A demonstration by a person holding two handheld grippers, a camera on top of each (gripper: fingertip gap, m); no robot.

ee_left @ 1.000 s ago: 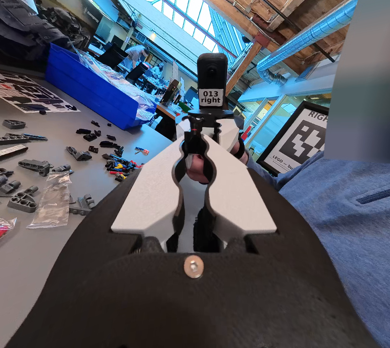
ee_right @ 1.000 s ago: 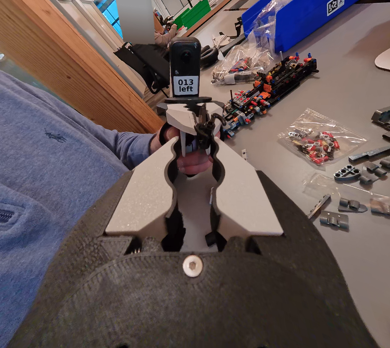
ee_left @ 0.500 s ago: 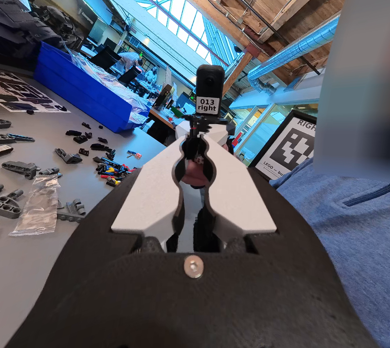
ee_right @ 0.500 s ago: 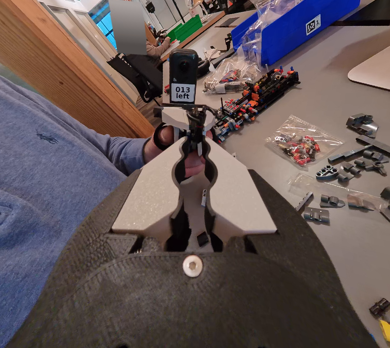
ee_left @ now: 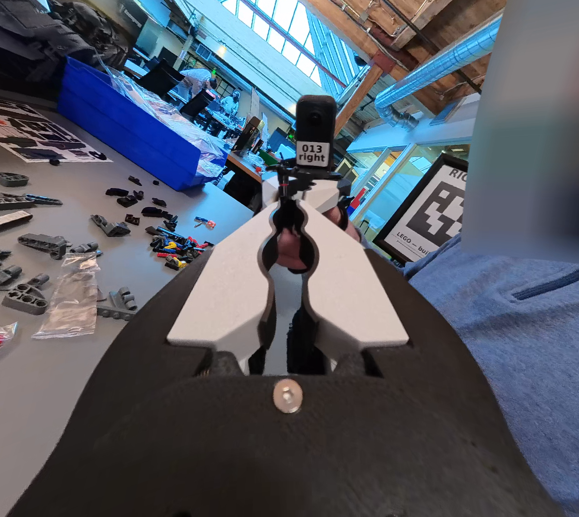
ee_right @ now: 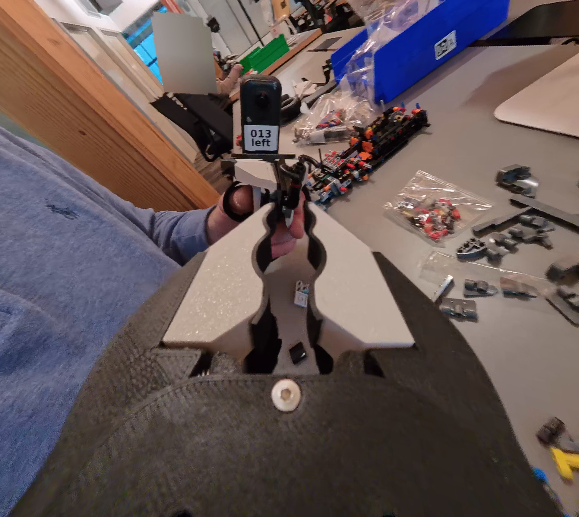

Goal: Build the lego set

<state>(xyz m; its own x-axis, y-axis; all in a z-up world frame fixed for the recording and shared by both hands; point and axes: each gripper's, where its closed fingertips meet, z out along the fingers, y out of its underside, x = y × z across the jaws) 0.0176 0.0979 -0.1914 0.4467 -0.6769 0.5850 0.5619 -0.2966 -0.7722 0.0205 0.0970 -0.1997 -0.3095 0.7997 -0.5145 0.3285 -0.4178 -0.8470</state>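
My two grippers meet tip to tip above the grey table's near edge. In the left wrist view, my left gripper (ee_left: 287, 204) is closed on a small black lego assembly (ee_left: 283, 188) with a red ring. The right gripper's white body (ee_left: 322, 198) faces it from behind. In the right wrist view, my right gripper (ee_right: 289, 208) is closed on the same black assembly (ee_right: 291, 185), and the left gripper (ee_right: 255, 171) holds it from the far side. A long partly built lego chassis (ee_right: 372, 141) lies on the table beyond.
A blue bin (ee_right: 438, 41) with plastic bags stands at the back, also in the left view (ee_left: 131, 129). A bag of small parts (ee_right: 435, 210), loose grey pieces (ee_left: 28, 298), a pile of coloured pins (ee_left: 175, 246) and a printed sheet (ee_left: 34, 138) lie around. A person's blue sleeve (ee_right: 78, 251) is close. The grippers are tip to tip, or close to it.
Both grippers stay tip to tip on the black assembly. The pair has shifted and tilted a little, so the table and the background have moved in both views.
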